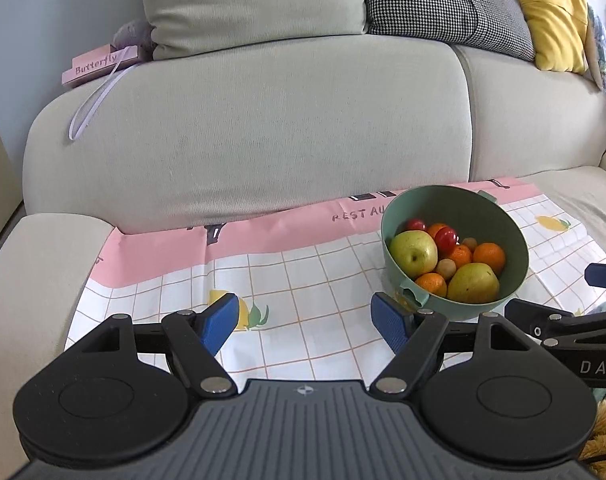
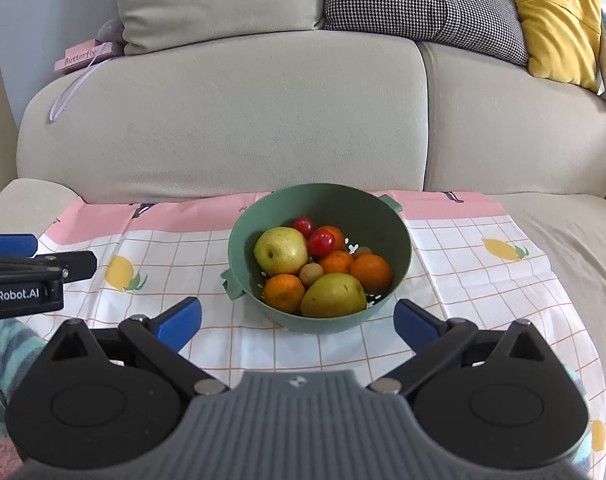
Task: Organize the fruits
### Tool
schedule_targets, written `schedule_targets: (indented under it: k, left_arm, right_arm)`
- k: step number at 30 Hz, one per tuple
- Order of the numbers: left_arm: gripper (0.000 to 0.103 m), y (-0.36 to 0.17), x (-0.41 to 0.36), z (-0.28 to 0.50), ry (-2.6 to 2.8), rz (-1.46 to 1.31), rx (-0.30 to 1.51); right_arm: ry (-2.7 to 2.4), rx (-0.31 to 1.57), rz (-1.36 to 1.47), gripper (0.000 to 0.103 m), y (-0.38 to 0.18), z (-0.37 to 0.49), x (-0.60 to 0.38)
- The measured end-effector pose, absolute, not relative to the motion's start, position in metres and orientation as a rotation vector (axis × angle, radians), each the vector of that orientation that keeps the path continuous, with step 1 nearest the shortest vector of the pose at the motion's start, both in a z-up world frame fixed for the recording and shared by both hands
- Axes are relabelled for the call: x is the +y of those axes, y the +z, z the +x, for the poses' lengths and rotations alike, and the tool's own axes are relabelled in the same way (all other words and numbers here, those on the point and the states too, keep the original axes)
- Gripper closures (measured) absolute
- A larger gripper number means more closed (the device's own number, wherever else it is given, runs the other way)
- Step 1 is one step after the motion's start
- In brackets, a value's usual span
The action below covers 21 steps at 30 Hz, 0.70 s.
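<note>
A green bowl (image 2: 399,236) (image 1: 463,204) stands on a checked cloth on the sofa seat. It holds two yellow-green pears (image 2: 281,250) (image 1: 415,252), several oranges (image 2: 371,272) (image 1: 489,257), red cherry tomatoes (image 2: 321,241) (image 1: 445,238) and small tan fruits (image 2: 311,274). My right gripper (image 2: 299,322) is open just in front of the bowl, nothing between its blue pads. My left gripper (image 1: 309,322) is open over the cloth to the bowl's left, also empty. Each gripper shows at the edge of the other's view.
The pink-bordered checked cloth (image 2: 483,280) (image 1: 295,280) covers the seat. The sofa backrest (image 2: 223,120) rises right behind the bowl, with cushions on top. A pink "Butterfly" box (image 1: 99,65) lies on the backrest at the left. A teal striped fabric (image 2: 7,352) sits at the lower left.
</note>
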<state>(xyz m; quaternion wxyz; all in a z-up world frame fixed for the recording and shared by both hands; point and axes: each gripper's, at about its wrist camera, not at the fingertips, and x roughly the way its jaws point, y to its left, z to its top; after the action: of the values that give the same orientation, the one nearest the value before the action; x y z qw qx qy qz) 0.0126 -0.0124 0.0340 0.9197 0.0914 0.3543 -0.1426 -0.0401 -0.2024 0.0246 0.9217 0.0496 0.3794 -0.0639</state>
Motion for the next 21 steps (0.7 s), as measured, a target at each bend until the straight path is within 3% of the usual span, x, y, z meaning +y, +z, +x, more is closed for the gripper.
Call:
schedule_targets:
  k: [21]
  left_arm:
    - [0.015, 0.0345, -0.0105, 0.0148, -0.285, 0.194, 0.738]
  right_arm:
    - [-0.107, 0.783, 0.102, 0.004, 0.0200, -0.0374, -0.2011]
